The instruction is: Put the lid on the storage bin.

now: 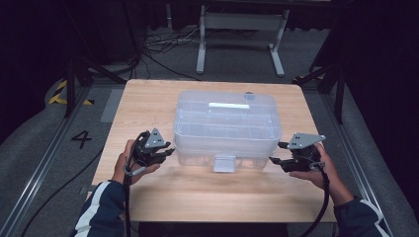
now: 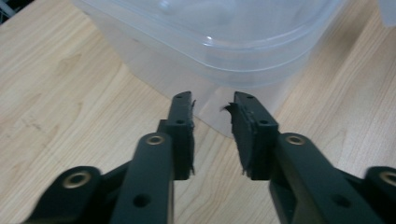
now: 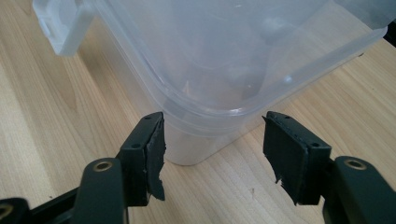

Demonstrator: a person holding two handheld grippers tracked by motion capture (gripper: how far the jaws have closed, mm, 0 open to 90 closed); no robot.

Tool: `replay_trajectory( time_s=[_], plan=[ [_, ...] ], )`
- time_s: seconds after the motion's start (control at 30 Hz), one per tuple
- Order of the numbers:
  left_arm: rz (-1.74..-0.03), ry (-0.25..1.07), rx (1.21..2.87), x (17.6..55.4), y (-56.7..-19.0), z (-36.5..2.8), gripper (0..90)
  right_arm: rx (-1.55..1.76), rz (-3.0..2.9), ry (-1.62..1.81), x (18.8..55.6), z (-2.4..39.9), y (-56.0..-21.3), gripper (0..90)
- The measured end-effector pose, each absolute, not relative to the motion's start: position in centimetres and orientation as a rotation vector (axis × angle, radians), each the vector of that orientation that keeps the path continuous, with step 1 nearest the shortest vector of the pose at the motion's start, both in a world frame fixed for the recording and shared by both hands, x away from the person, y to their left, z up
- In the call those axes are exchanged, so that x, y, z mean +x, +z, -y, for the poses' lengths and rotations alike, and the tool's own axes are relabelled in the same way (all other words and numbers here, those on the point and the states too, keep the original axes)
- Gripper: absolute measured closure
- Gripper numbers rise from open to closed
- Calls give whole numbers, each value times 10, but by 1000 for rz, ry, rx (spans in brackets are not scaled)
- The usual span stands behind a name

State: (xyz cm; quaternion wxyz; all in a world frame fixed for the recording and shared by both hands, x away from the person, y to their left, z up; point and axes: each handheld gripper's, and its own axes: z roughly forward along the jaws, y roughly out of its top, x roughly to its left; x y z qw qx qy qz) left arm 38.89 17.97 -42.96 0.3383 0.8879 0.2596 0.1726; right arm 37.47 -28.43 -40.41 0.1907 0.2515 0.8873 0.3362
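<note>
Left gripper [image 1: 165, 150]: black, two-jaw, grey three-cornered plate on top, held in the person's left hand [image 1: 129, 163]. Jaws parted by a narrow gap with nothing between them. Directly ahead of the tips, just beyond them, stands the near left corner of a clear, translucent plastic storage box with rounded corners and a fitted lid [image 1: 226, 128]. In the left gripper view [image 2: 212, 116] the box [image 2: 210, 51] is cut off by the top edge, so its full height cannot be read.

Right gripper [image 1: 276, 153]: black, same build, held in the person's right hand [image 1: 316, 170]. Jaws set wide, empty. In the right gripper view [image 3: 212, 140] the near right corner of the box [image 3: 224, 70] sits ahead of the gap, in line with it; whether the tips reach as far as the wall is hard to tell, possibly just short.

Box details: a pale latch tab [image 1: 224, 163] hangs at the middle of the near wall, between the two grippers. The contents are blurred through the plastic; faint dividing lines may be inner compartments. A small white strip [image 1: 229, 105] shows on the lid.

Support: light wooden table [image 1: 207, 197]. Bare wood lies behind both grippers toward the near edge, and a narrower margin runs outward of each gripper to the side edges.

Surroundings: grey floor with cables [image 1: 163, 44] and a white metal stand [image 1: 242, 34] beyond the box; dark sleeves with white stripes [image 1: 99, 210] are cut off at the bottom of the high view.
</note>
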Motion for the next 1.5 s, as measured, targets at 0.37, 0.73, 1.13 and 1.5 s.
replay_trajectory(
  time_s=[0.37,0.73,1.13,1.5],
  plan=[
    [-664,430,2304,389,-431,-176,685,744,-2462,944,379,284,-405,389],
    [-652,471,2319,381,-423,-171,600,689,-2450,905,373,284,-398,409],
    [-685,544,2358,364,-425,-177,393,643,-2471,824,363,286,-397,387],
    [-721,550,2396,354,-436,-195,335,671,-2470,800,358,301,-405,375]
  ],
)
